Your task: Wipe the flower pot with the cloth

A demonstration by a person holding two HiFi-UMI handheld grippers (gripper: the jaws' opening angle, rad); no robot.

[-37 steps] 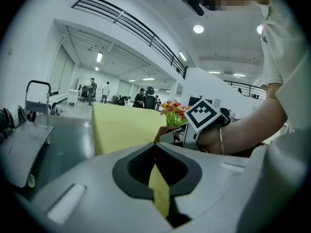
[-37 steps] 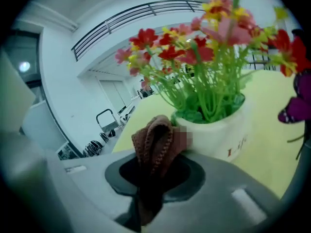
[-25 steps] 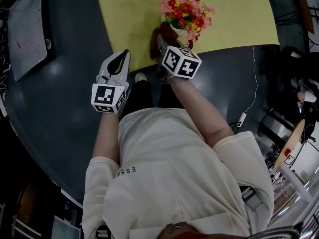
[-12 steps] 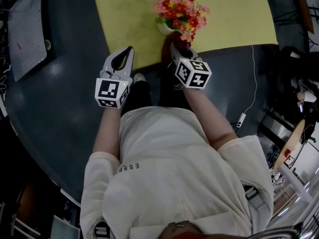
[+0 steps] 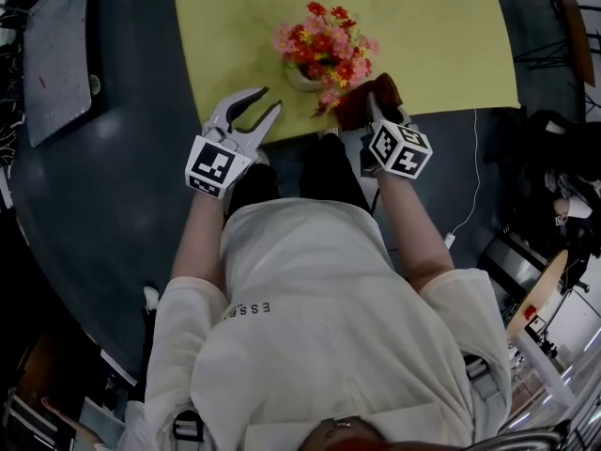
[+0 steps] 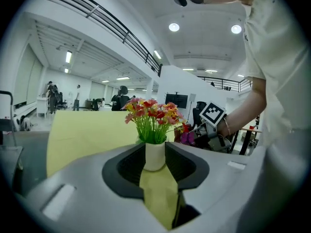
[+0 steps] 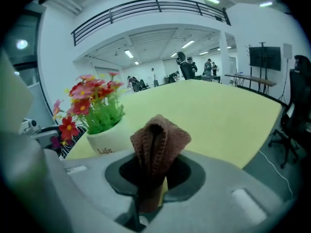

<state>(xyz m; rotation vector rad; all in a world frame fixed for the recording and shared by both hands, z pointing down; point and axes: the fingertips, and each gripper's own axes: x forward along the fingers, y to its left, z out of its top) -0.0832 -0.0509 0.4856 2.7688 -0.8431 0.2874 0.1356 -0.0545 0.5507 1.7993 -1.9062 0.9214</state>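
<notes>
- Small white ceramic flower pot [image 5: 300, 76] stands upright near the front edge of the yellow-green worktop [image 5: 432, 26]. It holds a bunch of red and pink artificial flowers [image 5: 324, 47] with green stems. Dark lettering on the pot wall is visible in the right gripper view.
- Left tool [image 5: 270, 99]: jaws spread a little, having just been opening. Nothing is pinched between them. Its tips sit over the worktop's front edge, aimed at the pot. In the left gripper view the pot lines up in the gap between the jaws. In the head view it stands beyond the tips and to their right, near but not touching.
- Right tool [image 5: 374, 113]: jaws pinched on a brown knitted cloth [image 7: 159, 137]. The cloth is folded and stands out beyond the jaws as a rounded hump.
- Pot relative to the right tool: just beside it, on its left, with the flowers leaning over toward the cloth. The right gripper view shows a gap between cloth and pot wall. Contact between cloth and the lowest blossoms cannot be told.
- The pot lies between the two tools.
</notes>
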